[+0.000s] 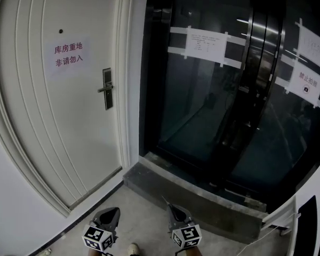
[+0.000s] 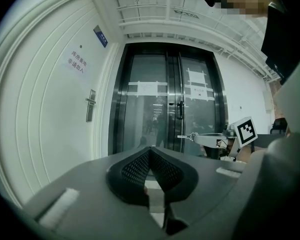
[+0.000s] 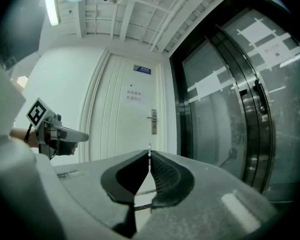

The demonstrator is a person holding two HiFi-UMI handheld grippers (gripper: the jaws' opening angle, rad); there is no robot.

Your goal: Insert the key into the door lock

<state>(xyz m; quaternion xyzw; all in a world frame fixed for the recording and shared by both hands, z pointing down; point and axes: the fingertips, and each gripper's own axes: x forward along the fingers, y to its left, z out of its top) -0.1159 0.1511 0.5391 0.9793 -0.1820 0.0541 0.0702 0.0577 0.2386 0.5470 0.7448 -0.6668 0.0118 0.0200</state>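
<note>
While my right gripper (image 3: 149,156) pinches the key (image 3: 149,148) in closed tips, well apart from the door lock (image 1: 108,88), I judge this the approach; next, align blade with lock; left gripper (image 2: 150,149) sits closed, empty.

Grey left gripper (image 2: 150,150), black textured fingers (image 2: 132,171)

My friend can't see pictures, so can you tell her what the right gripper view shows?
The right claw is shut on a thin metal key, whose tip points at a white door with a lock plate ahead. Dark glass doors stand to the right, and the left claw shows at the left.
</note>
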